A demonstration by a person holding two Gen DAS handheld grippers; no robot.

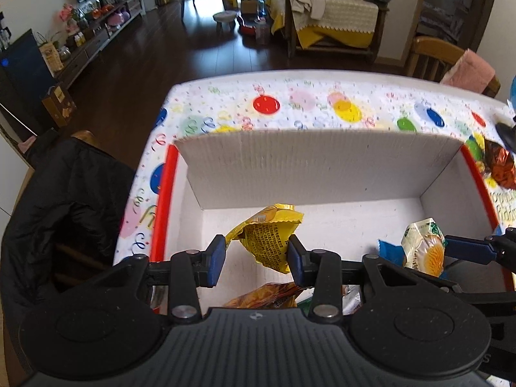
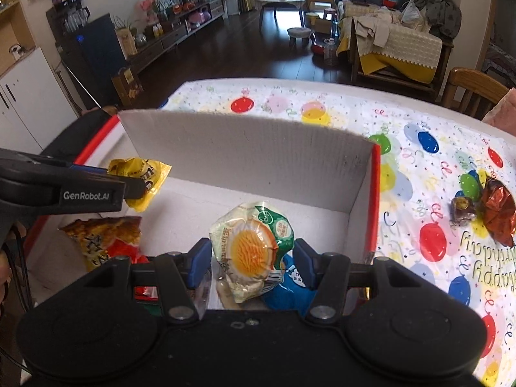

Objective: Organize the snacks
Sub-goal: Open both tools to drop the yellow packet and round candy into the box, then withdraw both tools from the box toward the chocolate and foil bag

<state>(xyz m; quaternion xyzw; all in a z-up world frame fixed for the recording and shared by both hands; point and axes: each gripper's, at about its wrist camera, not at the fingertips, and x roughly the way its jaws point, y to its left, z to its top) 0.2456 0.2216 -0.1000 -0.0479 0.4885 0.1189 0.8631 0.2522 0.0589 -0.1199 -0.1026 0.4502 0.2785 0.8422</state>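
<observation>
Lowering both packets into box [image 2: 245,148]: left hand-held gripper [image 1: 256,256] clamps yellow packet [image 1: 267,235], right hand-held gripper [image 2: 253,264] clamps pastry packet [image 2: 251,251]; I release near floor, apart.

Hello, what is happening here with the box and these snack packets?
A person holds a gripper in each hand above a white cardboard box. The left gripper grips a yellow snack packet; the right gripper grips a round pastry packet. Other snacks already lie in the box. A brown foil packet waits outside on the balloon tablecloth.

"GenRobot.AI" on left gripper [image 2: 135,187]; tablecloth [image 2: 435,167] perhaps "Happy Birthday"
</observation>
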